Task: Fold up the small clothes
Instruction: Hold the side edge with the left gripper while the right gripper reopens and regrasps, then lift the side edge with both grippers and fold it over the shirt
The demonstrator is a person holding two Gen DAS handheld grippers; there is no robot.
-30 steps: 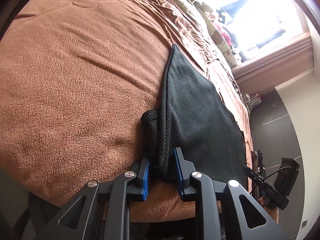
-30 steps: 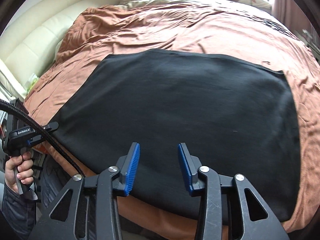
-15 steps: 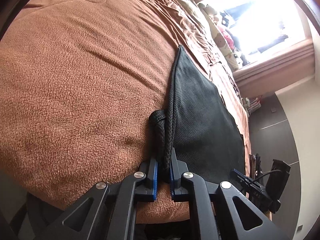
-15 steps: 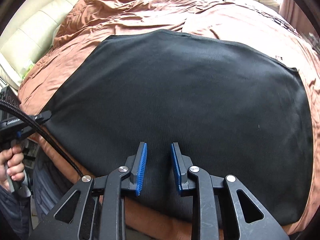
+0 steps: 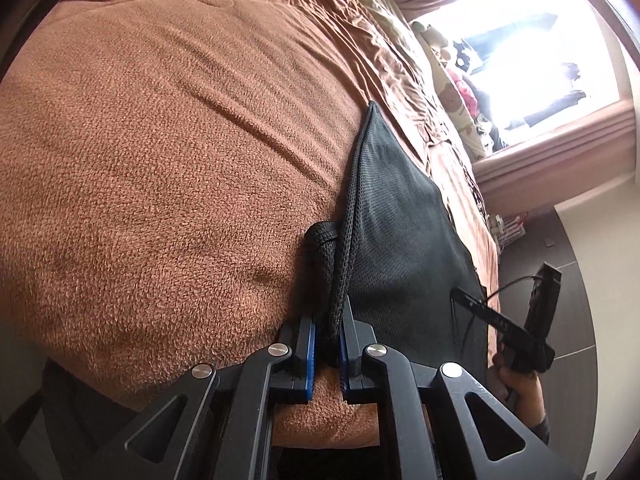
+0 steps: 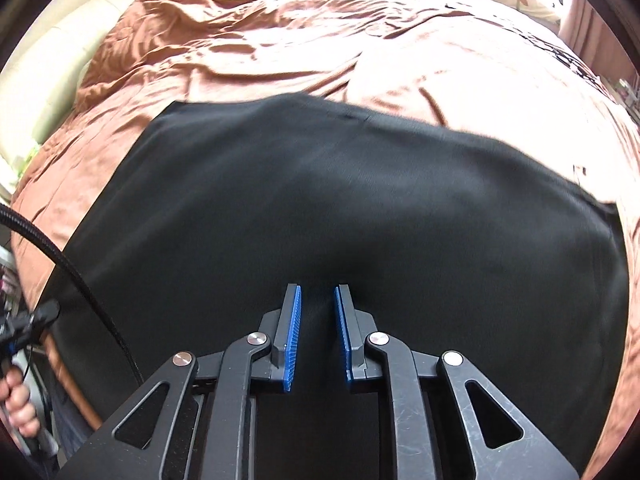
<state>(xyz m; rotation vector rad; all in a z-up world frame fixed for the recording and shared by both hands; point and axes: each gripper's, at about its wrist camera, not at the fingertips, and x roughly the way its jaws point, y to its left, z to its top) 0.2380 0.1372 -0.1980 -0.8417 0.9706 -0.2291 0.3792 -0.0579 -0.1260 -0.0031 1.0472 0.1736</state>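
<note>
The left wrist camera sits low at the near edge of the bed [image 5: 160, 168] and looks along the black cloth [image 5: 404, 232] toward a bright window [image 5: 532, 52]. The right wrist camera looks steeply down, very near the same cloth [image 6: 320, 208], facing the headboard [image 6: 52, 76]. Both views share the cloth and the brown blanket.

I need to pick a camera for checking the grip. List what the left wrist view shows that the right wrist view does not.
Left wrist only: the left claw shut on a bunched edge of the black mesh fabric garment, and a bright window.

Right wrist only: the right claw, its jaws just closing with a gap left, over the garment's flat spread, and a cream padded headboard.

Both: the garment lying on the brown fleece blanket.
</note>
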